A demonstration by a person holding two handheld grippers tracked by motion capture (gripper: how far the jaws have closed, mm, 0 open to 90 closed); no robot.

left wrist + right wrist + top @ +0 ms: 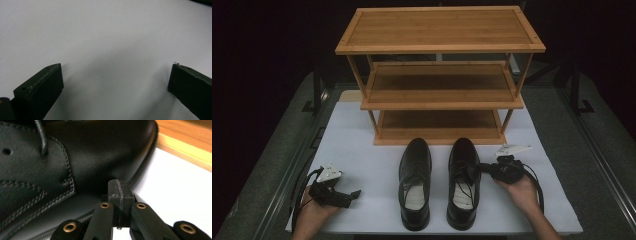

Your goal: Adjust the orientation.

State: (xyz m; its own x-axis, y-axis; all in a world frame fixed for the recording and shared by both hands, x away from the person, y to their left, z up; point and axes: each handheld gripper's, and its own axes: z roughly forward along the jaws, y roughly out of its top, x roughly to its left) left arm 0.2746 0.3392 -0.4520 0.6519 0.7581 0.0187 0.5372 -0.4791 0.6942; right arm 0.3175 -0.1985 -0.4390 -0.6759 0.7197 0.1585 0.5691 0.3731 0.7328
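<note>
Right shoe (463, 182): black leather lace-up, flat on the white mat (362, 150) on the desk, toe toward the rack, heel toward the person; its long axis runs away from the person, crosswise to the right fingers.

Right gripper (484, 169): held in the right hand (522, 192), its fingers (119, 195) pressed together with nothing between them, tips at the shoe's outer flank by the laces (touching or only just beside, I cannot tell).

Shoe from the right fingers: straight ahead of the tips; in the right gripper view the stitched side panel and the sole seam lie just beyond them, the toe off to their right, the heel to their left.

Left shoe (415, 182): parallel to its mate, just beside it on the far side from the right fingers, between the two grippers.

Left gripper (352, 195): in the left hand (314, 212), fingers (40, 87) spread wide over bare mat, holding nothing; the left shoe lies ahead of their tips, well apart.

Nearer hand: the right, by far, for the right shoe.

Shoe rack (439, 75): three bamboo shelves, all bare, beyond both toes; lowest shelf near the toe caps.

Likely next: the fingers would need to part and take the shoe's side wall or collar (a judgement only).
</note>
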